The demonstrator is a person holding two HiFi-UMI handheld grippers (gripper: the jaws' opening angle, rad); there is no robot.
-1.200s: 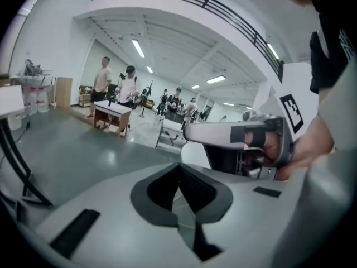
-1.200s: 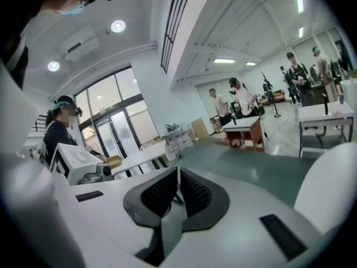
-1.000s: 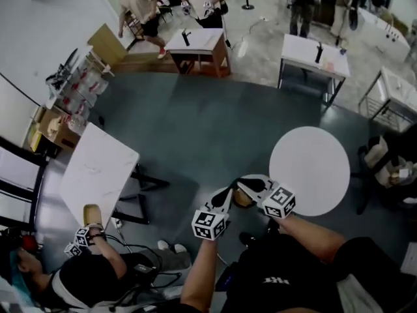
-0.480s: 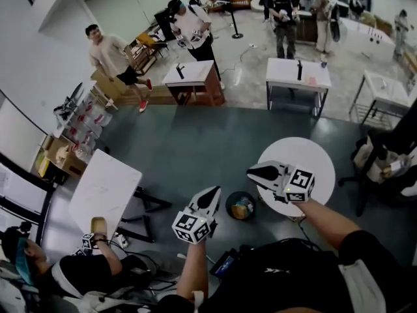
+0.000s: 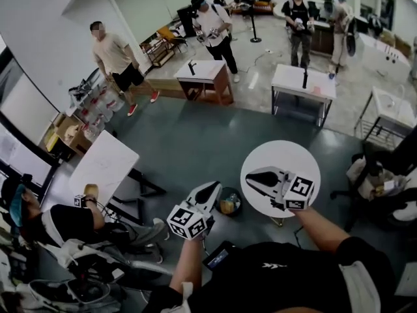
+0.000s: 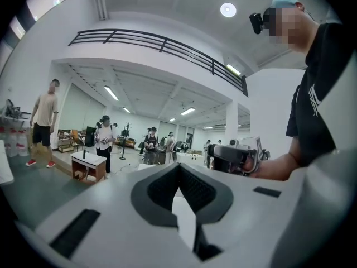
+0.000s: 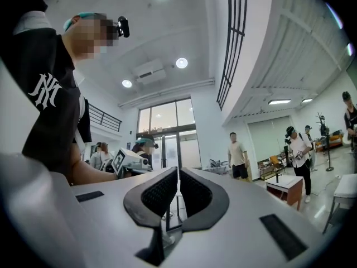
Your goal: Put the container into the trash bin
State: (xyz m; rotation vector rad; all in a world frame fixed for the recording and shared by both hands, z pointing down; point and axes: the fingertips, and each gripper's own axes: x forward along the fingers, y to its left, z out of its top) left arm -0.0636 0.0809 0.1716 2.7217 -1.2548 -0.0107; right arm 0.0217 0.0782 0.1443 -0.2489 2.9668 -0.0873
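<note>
Seeing left gripper (image 5: 213,188) held up over the grey floor (image 5: 189,142), fingers pressed together with nothing pinched; confirmed in left gripper view (image 6: 178,167), dark pads closed into one seam. Same for right gripper (image 5: 250,175): fingers pressed together, empty, tips meeting in right gripper view (image 7: 178,172). Both held out in front of the body, roughly level, tips angled toward each other but well apart. Found the container (image 5: 227,206) already inside the trash bin (image 5: 239,195), a yellowish thing lying in the bottom; can't tell its exact shape. Dark round trash bin sitting on the floor between the two grippers, below them, just beside the round white table (image 5: 287,154). Right gripper in front of that table's near edge in the head view. Off to the left, a white rectangular table (image 5: 104,167) with a seated person (image 5: 65,223) next to it. Further back, several standing people (image 5: 117,54) around more small tables.
</note>
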